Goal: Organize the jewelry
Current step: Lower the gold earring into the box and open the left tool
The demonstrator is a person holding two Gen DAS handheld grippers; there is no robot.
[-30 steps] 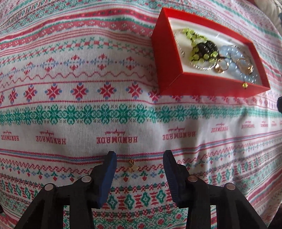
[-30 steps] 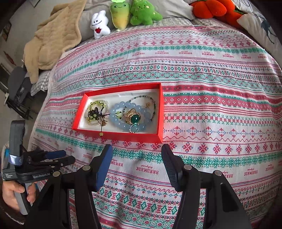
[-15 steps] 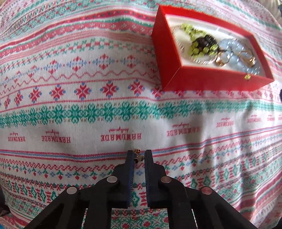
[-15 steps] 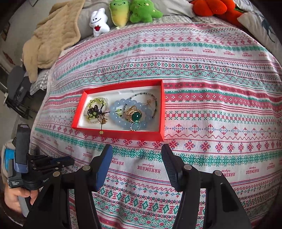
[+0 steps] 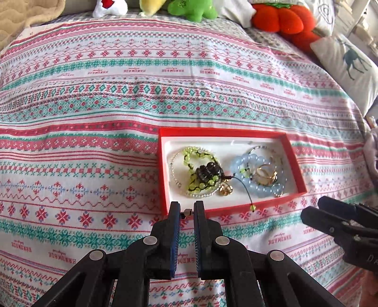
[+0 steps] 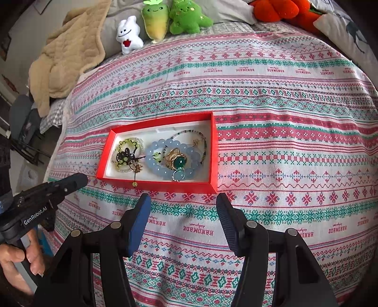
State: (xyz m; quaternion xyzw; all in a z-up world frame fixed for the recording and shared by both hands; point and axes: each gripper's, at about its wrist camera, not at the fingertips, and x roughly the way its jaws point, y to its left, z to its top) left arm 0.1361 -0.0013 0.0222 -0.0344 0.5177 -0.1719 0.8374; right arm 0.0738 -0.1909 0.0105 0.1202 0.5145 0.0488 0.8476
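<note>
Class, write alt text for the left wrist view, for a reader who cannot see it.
The left gripper pinches a tiny earring just in front of a red jewelry box holding beaded bracelets and rings, on a patterned bedspread. The right gripper enters at right, with plush toys beyond.

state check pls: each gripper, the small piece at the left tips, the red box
left gripper: shut on small earring
small earring: pinched at the tips, clear of the cloth
right gripper: open, empty
red box: lidless, holding bracelets and rings
</note>
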